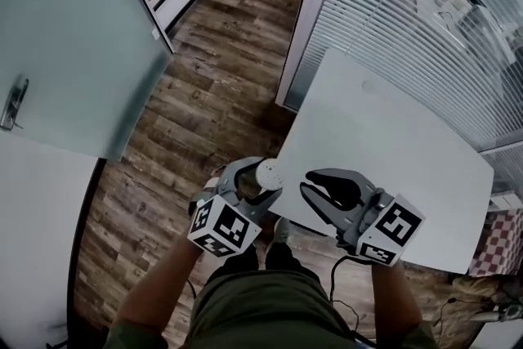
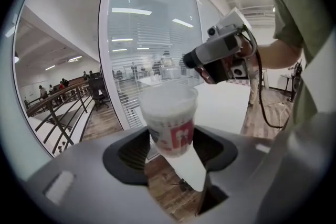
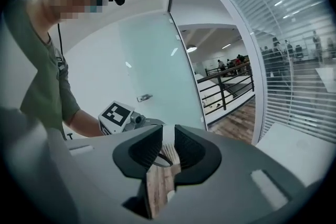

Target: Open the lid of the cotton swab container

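Milky, half-clear plastic: the container [image 1: 270,173] is a small round tub. In the head view it sits in the tips of the left gripper [image 1: 255,190], off the edge of the white table [image 1: 384,135] and over the plank floor [image 1: 204,94]. The right gripper [image 1: 310,185] hangs just beside it, tips pointing at it but not touching. Its dark jaws look empty.

In the left gripper view, the ribbed black pads [image 2: 131,153] press both sides of the tub's lower half, across a red-and-white label [image 2: 181,136]. The tub leans a little. Its frosted lid [image 2: 168,96] stands clear above the jaws and looks to be on. The right gripper [image 2: 187,60] shows beyond and above it.

In the right gripper view, these jaws stand only a narrow slit apart, and I see nothing in the slit but floor. The left gripper's marker cube [image 3: 116,113] sits off to the left.

To my eye the tub is very light, with thin walls that would give under a hard squeeze and a smooth skin that could slip or spin against the pads. The low grip suits it. I would take the lid by its rim, across the width, and lift or twist gently. Too sharp a pull could scatter the swabs.
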`<state>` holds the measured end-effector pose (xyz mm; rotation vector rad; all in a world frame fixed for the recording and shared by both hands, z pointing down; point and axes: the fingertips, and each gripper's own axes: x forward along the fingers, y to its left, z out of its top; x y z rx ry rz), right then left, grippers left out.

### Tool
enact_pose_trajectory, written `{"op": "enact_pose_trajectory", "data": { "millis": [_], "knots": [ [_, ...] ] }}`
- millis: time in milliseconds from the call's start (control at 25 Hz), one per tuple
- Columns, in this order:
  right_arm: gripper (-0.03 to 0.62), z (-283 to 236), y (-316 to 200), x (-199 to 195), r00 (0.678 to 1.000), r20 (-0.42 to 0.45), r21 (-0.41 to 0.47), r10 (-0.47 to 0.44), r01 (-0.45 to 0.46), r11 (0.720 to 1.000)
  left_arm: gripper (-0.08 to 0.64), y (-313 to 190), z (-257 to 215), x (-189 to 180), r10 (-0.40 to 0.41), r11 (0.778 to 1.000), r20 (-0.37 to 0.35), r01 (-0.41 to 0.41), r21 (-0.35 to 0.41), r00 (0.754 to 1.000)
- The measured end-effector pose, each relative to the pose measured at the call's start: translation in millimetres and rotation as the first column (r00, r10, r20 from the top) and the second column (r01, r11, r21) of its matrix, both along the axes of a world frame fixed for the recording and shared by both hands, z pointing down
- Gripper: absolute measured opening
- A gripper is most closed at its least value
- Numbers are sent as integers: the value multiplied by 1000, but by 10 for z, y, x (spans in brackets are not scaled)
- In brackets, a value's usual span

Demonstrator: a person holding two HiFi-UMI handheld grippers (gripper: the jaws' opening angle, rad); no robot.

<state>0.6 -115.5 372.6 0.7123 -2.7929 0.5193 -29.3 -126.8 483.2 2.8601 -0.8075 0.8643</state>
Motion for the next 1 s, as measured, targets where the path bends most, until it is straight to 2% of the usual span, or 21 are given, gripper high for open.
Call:
{"op": "enact_pose_trajectory", "data": {
  "millis": [280, 440, 600, 800, 1000],
  "knots": [
    [127, -455, -12, -313, 984, -116, 115, -137, 150, 982, 262, -27, -298, -69, 12, 1000, 29, -13, 8, 999],
    [198, -501, 35, -510, 946, -241, 136, -217, 254, 958, 262, -32, -418, -102, 17, 1000, 35, -17, 23, 999],
    [247, -505, 19, -673, 900, -350, 122, -258, 317, 940, 262, -41, -534, -127, 25, 999, 34, -27, 36, 999],
    [265, -423, -55, -830, 875, -388, 100, -288, 351, 931, 262, -37, -643, -135, 43, 998, 36, -45, 51, 998],
    [296, -338, -35, -902, 830, -440, 33, -344, 398, 917, 262, -17, -711, -124, 51, 997, 40, -53, 52, 998]
  ]
}}
